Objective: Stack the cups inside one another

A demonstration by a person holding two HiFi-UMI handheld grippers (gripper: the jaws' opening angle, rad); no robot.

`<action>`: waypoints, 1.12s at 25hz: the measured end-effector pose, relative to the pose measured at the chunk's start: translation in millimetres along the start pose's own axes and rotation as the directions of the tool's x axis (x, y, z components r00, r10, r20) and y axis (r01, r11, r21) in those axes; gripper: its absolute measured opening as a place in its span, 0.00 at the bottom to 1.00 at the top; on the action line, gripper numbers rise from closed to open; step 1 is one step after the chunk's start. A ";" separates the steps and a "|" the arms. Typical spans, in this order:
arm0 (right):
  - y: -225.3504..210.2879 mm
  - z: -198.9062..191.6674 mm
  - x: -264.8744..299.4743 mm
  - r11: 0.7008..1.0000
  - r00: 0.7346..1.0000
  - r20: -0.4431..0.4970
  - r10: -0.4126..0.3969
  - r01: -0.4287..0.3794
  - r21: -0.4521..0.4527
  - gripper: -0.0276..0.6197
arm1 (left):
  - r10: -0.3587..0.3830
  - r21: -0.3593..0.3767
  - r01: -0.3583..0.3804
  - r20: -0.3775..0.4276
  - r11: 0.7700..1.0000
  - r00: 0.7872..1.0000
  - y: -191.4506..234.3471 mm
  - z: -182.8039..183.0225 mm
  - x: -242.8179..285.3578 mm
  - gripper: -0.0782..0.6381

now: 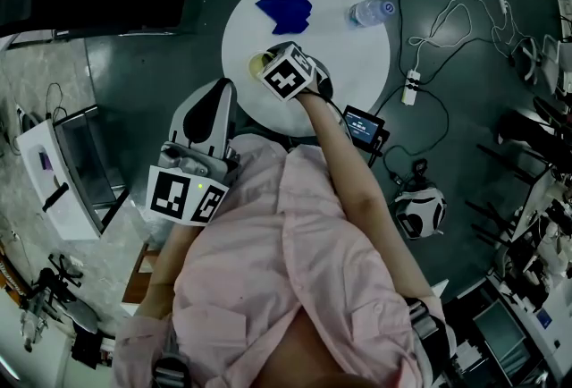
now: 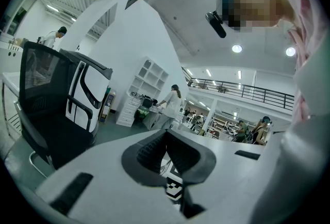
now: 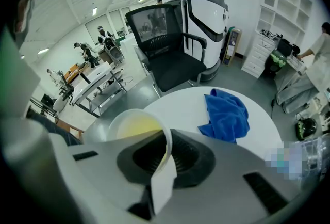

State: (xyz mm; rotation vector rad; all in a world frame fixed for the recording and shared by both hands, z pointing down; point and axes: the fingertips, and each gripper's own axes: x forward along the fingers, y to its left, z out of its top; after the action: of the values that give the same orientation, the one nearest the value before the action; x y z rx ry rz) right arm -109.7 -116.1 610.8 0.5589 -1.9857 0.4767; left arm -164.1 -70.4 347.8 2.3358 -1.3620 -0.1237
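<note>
A pale yellowish cup [image 3: 135, 127] hangs tilted over the near left edge of the round white table [image 3: 181, 100]. My right gripper [image 3: 166, 140] is shut on the cup's wall, with the rim pinched between the black pads. From the head view the cup [image 1: 258, 64] shows just left of the right gripper [image 1: 272, 68], at the table's [image 1: 353, 64] near left side. No other cup is in sight. My left gripper [image 2: 168, 131] is shut with nothing in it. It points up into the room and is held low beside the body [image 1: 198, 164].
A crumpled blue cloth [image 1: 286, 6] [image 3: 227, 114] lies at the table's far side. A clear water bottle [image 1: 371, 12] lies to the cloth's right. A black and white office chair [image 3: 172, 55] [image 1: 210, 113] stands against the table's left. Cables and a power strip [image 1: 411, 87] lie on the floor.
</note>
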 end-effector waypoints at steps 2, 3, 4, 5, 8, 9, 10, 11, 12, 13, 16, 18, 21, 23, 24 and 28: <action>-0.5 -0.4 1.5 1.000 1.000 -0.001 -0.004 0.004 -0.007 0.11 | -0.002 0.000 0.002 -0.001 1.000 1.000 0.1 -0.6 0.6 0.13; -0.8 -0.5 2.1 1.000 1.000 -0.001 -0.007 0.007 -0.012 0.11 | -0.002 0.001 0.002 -0.001 1.000 1.000 0.0 -0.8 0.7 0.13; -0.8 -0.4 2.4 1.000 1.000 -0.001 -0.011 0.011 -0.017 0.11 | -0.002 0.001 0.002 0.000 1.000 1.000 -0.1 -0.8 0.5 0.13; -0.8 -0.2 2.4 1.000 1.000 0.000 -0.015 0.015 -0.021 0.11 | -0.002 0.000 0.002 0.000 1.000 1.000 -0.1 -0.7 0.3 0.13; -0.8 -1.4 4.3 0.998 1.000 -0.001 -0.027 0.027 -0.048 0.11 | -0.001 -0.001 0.001 0.000 1.000 1.000 0.3 -0.4 0.9 0.13; -0.8 -2.5 5.4 0.998 0.999 -0.005 -0.032 0.032 -0.060 0.11 | -0.002 -0.001 0.002 0.000 1.000 1.000 0.4 -0.4 1.2 0.13; -0.3 -4.0 6.4 0.997 0.999 -0.009 -0.037 0.036 -0.071 0.11 | -0.002 0.000 0.002 0.000 1.000 1.000 0.4 -0.4 1.4 0.13; 0.6 -5.0 6.9 0.996 0.999 -0.012 -0.039 0.038 -0.079 0.11 | -0.002 0.000 0.002 0.000 1.000 1.000 0.3 -0.4 1.2 0.13; 1.5 -5.3 6.8 0.996 0.999 -0.013 -0.041 0.040 -0.085 0.11 | -0.002 0.000 0.002 0.000 1.000 1.000 0.2 -0.4 0.8 0.13; 1.9 -5.1 6.7 0.995 0.999 -0.012 -0.044 0.043 -0.088 0.11 | -0.002 0.000 0.002 0.000 1.000 1.000 0.2 -0.3 0.4 0.13; 1.2 -5.2 7.3 0.994 0.999 -0.012 -0.052 0.051 -0.092 0.11 | -0.002 0.000 0.002 0.001 1.000 1.000 0.4 0.3 0.1 0.13; 1.0 -5.3 7.2 0.994 0.998 -0.012 -0.056 0.054 -0.095 0.11 | -0.003 0.000 0.003 0.002 1.000 1.000 0.4 0.5 0.2 0.13; 2.0 -5.3 7.6 0.993 0.998 -0.011 -0.060 0.058 -0.101 0.11 | -0.003 -0.001 0.003 0.004 1.000 1.000 0.6 0.1 0.1 0.13; 3.0 -4.8 7.8 0.993 0.998 -0.008 -0.062 0.061 -0.102 0.11 | -0.004 -0.002 0.004 0.004 1.000 1.000 0.7 -0.1 0.1 0.13; 3.5 -4.4 7.6 0.993 0.998 -0.007 -0.064 0.063 -0.103 0.11 | -0.004 -0.002 0.004 0.004 1.000 1.000 0.6 0.0 -0.1 0.13; 5.9 -5.9 7.6 0.992 0.998 -0.010 -0.065 0.063 -0.105 0.11 | -0.005 -0.003 0.005 0.007 1.000 1.000 0.2 0.7 -1.2 0.13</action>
State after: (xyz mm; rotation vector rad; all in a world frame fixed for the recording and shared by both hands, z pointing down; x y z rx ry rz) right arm -111.9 -109.5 619.6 0.5503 -1.9611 0.3336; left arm -165.0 -69.7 347.0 2.3388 -1.3589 -0.1355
